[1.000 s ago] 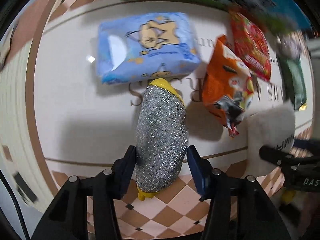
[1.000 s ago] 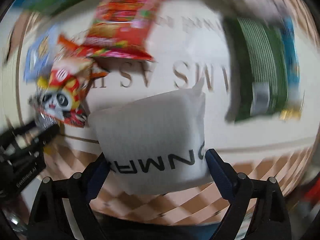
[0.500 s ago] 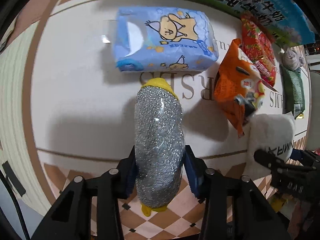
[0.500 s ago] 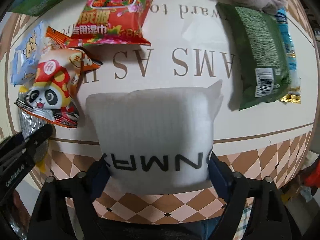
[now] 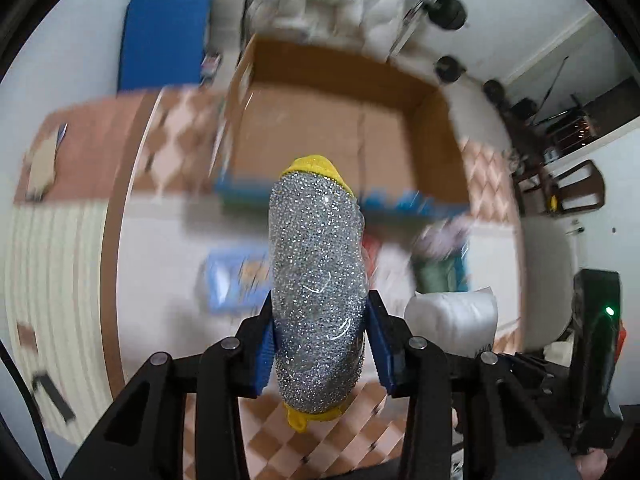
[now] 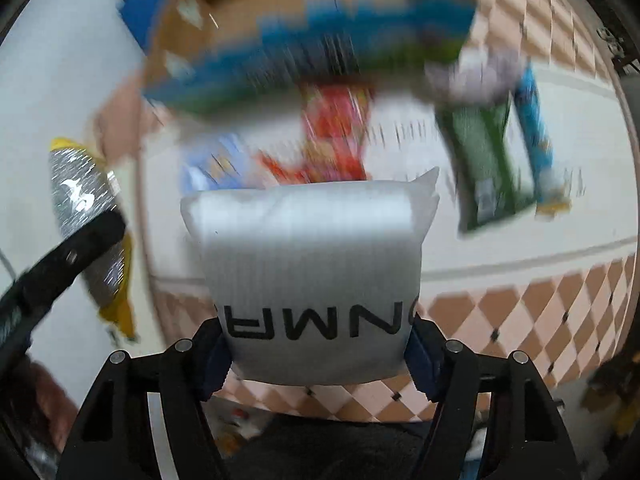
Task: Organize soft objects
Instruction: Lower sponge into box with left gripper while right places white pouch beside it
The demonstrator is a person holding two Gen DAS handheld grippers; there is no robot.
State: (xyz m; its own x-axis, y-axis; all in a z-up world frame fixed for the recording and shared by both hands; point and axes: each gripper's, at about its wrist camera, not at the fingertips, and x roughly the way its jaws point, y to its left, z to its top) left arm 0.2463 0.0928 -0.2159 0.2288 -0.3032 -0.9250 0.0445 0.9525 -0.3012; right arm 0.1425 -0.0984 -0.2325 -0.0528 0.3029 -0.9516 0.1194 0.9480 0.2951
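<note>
My left gripper (image 5: 320, 344) is shut on a silver glitter pouch with yellow ends (image 5: 318, 292) and holds it in the air above the table. My right gripper (image 6: 316, 356) is shut on a white soft pack with black letters (image 6: 312, 264), also lifted. The white pack shows in the left wrist view (image 5: 452, 320), and the glitter pouch shows at the left of the right wrist view (image 6: 84, 216). An open cardboard box (image 5: 340, 120) stands beyond the table's far edge.
On the table lie a blue tissue pack (image 5: 236, 276), a red snack bag (image 6: 336, 132), a green bag (image 6: 488, 168), a grey plush (image 6: 476, 76) and a long blue-green pack (image 6: 320, 60) by the box. All are motion-blurred.
Both grippers have lifted their objects off the table and tilted up and back. The cardboard box and the room beyond have come into view.
</note>
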